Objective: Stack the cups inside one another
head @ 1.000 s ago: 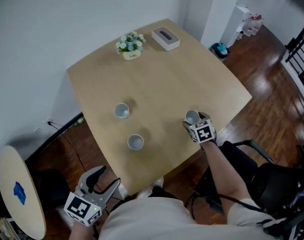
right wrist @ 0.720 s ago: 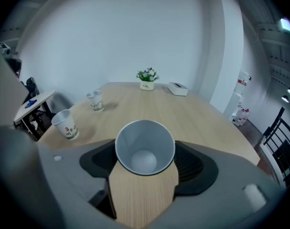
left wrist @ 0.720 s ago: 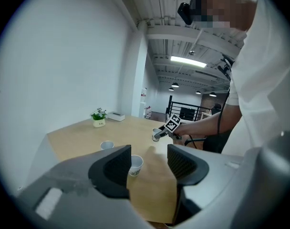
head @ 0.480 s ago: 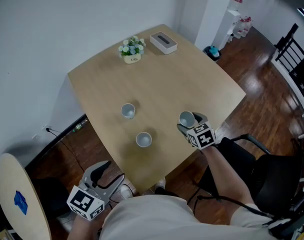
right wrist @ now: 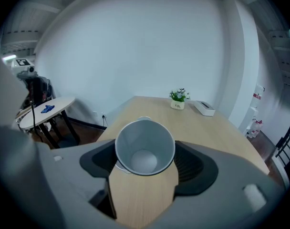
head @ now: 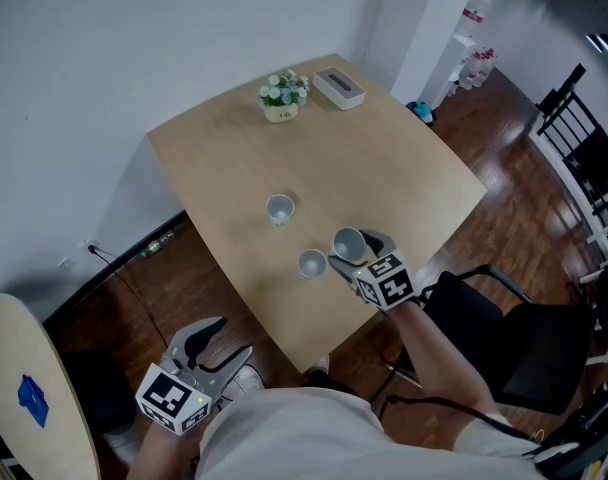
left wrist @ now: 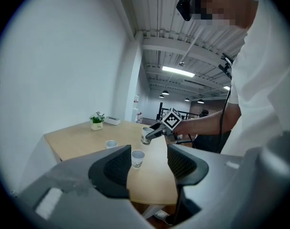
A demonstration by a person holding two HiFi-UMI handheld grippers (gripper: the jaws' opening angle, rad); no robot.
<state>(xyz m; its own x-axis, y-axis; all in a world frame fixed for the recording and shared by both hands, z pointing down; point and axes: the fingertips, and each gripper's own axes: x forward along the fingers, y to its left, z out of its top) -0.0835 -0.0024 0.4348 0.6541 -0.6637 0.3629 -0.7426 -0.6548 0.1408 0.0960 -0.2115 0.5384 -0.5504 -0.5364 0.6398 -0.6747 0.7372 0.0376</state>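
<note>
Three small white cups are in play. One cup [head: 346,245] [right wrist: 145,146] [left wrist: 145,135] is tilted in the air, and my right gripper [head: 356,250] [right wrist: 145,162] is shut on it, just right of a second cup [head: 311,263] [left wrist: 137,158] that stands on the wooden table [head: 384,158]. In the right gripper view the rim of that second cup [right wrist: 143,119] peeks out behind the held one. The third cup [head: 279,209] [left wrist: 111,144] stands farther back on the table. My left gripper [head: 219,340] [left wrist: 145,168] is open with nothing between its jaws, low off the table's near-left edge.
A small flower pot [head: 283,93] [right wrist: 178,99] and a white tissue box [head: 340,87] [right wrist: 203,108] stand at the table's far side. A round side table [head: 29,398] [right wrist: 42,111] is at the left. A black chair [head: 504,338] sits at the right.
My right gripper has lifted its cup off the table near the right edge and carried it left, up beside the nearer standing cup. The left gripper stays low off the table.
</note>
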